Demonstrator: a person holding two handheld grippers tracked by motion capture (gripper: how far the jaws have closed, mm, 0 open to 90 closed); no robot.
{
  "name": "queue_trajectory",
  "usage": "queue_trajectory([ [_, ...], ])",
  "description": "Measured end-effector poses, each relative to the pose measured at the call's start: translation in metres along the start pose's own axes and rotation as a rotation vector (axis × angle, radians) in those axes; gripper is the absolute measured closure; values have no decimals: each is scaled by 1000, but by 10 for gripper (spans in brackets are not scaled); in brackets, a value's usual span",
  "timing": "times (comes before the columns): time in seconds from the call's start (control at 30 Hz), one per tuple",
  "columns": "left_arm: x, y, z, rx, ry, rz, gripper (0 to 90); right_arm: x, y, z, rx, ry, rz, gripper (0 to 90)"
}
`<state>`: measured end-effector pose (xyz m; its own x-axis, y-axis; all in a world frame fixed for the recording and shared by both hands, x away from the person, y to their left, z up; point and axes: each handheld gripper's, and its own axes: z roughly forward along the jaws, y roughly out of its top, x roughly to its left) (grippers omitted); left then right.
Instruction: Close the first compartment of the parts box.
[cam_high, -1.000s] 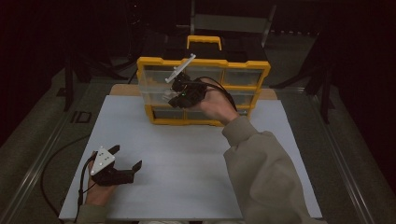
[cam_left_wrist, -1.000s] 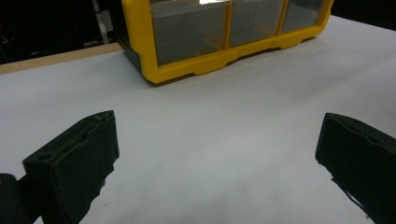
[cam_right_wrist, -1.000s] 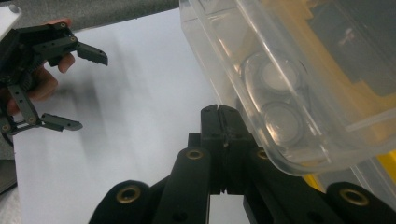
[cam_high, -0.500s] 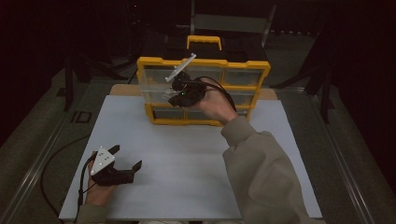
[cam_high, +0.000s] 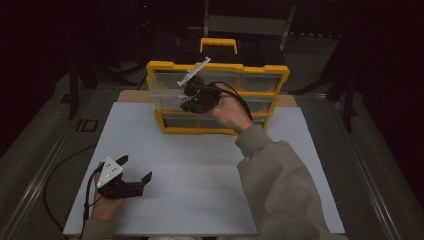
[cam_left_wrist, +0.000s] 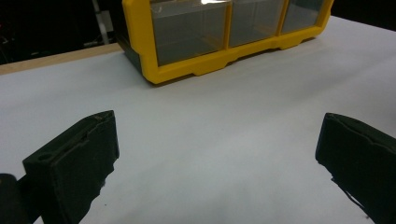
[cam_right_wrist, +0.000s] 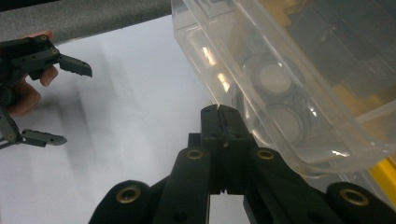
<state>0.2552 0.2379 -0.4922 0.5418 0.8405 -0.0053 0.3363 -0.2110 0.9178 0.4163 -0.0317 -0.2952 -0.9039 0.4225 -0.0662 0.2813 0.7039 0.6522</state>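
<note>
Pressing together with no gap between them, the jaws of the right gripper (cam_right_wrist: 218, 114) are seen in the right gripper view against the near wall of a clear plastic drawer (cam_right_wrist: 280, 84); whether the thin wall is pinched between the pads cannot be told. Round grey-faced parts (cam_right_wrist: 273, 79) are seen lying inside the drawer, blurred through the plastic. In the high view the right gripper (cam_high: 192, 97) is held at the upper left of a yellow organizer box (cam_high: 260, 75), where the drawer (cam_high: 170, 92) is drawn partly out of its frame. The box is stood upright at the far side of a white table surface (cam_high: 200, 165), with a yellow handle (cam_high: 218, 44) on top.

At the near left of the table, the left gripper (cam_high: 135, 172) is rested in the person's hand with its jaws spread wide and nothing between them. Well apart from it, the box's lower drawers (cam_left_wrist: 191, 32) are seen in the left gripper view.
</note>
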Motion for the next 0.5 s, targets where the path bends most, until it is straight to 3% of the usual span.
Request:
queue_trajectory([
  [0.5, 0, 0, 0, 1, -1, 0, 1, -2, 0, 3, -12, -29, 19, 900],
])
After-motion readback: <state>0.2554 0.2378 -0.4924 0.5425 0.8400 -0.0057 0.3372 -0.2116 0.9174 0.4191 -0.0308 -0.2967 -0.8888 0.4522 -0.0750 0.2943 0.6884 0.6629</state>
